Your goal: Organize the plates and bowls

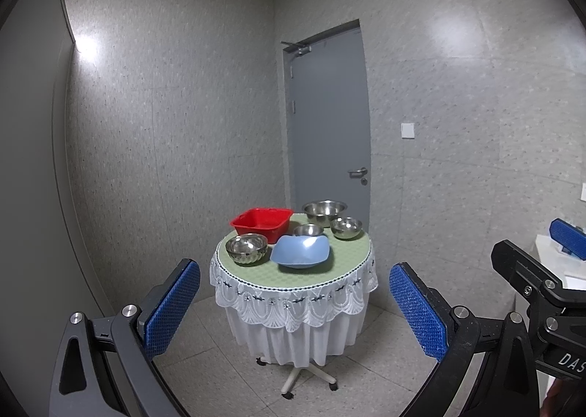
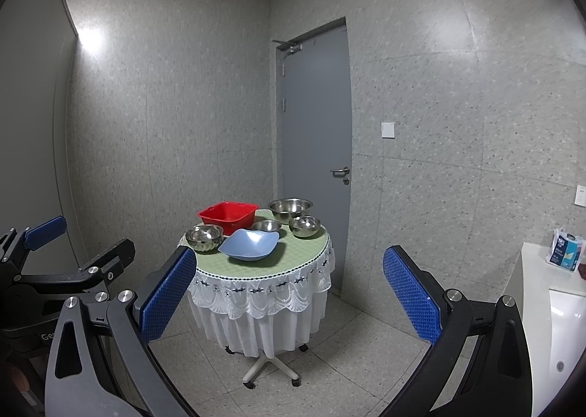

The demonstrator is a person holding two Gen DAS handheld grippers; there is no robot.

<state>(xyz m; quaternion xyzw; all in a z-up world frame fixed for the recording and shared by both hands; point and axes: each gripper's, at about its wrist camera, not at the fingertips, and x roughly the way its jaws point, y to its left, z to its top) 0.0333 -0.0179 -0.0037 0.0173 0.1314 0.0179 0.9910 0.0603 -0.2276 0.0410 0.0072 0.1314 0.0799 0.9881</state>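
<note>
Claws both spread wide, holding nothing: left claw (image 1: 295, 310), right claw (image 2: 289, 294). Ahead, on round counter (image 2: 293, 259), from left: ribbed steel bowl (image 2: 204, 239), red tub (image 2: 227, 217), blue bowl (image 2: 251, 244), three steel bowls. Only in right view: tissue pack (image 2: 566, 254), sink (image 2: 566, 340).

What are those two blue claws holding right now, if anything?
Nothing. The left gripper and right gripper are both open and empty, well short of the table where the bowls sit.
</note>
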